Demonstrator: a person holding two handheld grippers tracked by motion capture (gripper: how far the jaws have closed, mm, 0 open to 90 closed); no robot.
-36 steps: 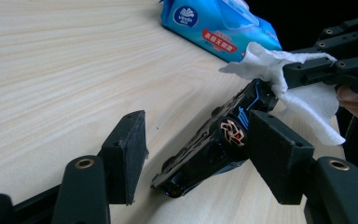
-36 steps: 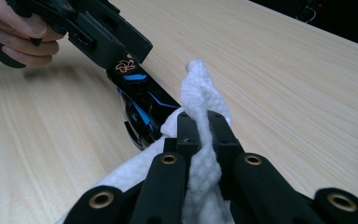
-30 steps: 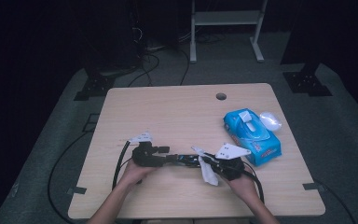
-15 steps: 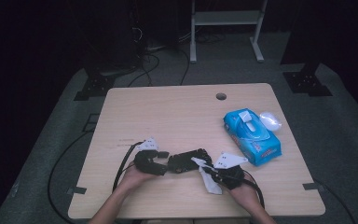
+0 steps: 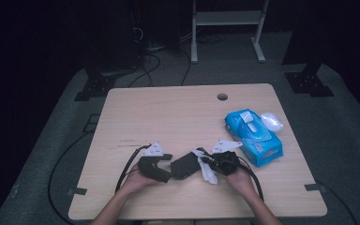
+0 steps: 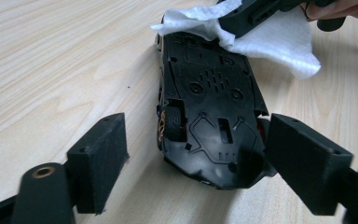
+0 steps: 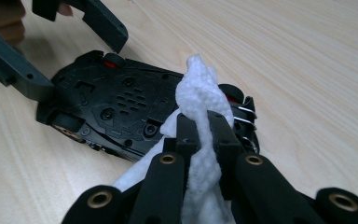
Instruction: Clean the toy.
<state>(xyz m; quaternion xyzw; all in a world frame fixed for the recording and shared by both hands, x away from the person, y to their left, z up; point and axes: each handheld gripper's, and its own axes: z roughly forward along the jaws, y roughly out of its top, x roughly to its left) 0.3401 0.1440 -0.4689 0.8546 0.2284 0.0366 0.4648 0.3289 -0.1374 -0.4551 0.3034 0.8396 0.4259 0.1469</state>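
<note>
A black toy car (image 5: 183, 165) lies upside down on the table near the front edge, its underside (image 6: 209, 93) facing up. My left gripper (image 6: 200, 154) is open, its jaws standing either side of one end of the car (image 7: 116, 107). The right jaw pad touches the car's edge and the left pad stands apart. My right gripper (image 7: 204, 130) is shut on a white wipe (image 7: 196, 93) bunched between its jaws and rests against the other end of the car. In the high view the wipe (image 5: 209, 174) hangs below the right gripper (image 5: 208, 161), opposite the left gripper (image 5: 161, 169).
A blue pack of wipes (image 5: 254, 137) lies to the right of the hands, with a clear wrapper or lid (image 5: 272, 121) behind it. A cable hole (image 5: 222, 96) sits near the table's far edge. Cables loop off the front edge on both sides.
The left gripper has swung round toward the front edge and its jaws now stand apart around the car's end. The car has turned slightly. The right gripper stays shut on the wipe.
</note>
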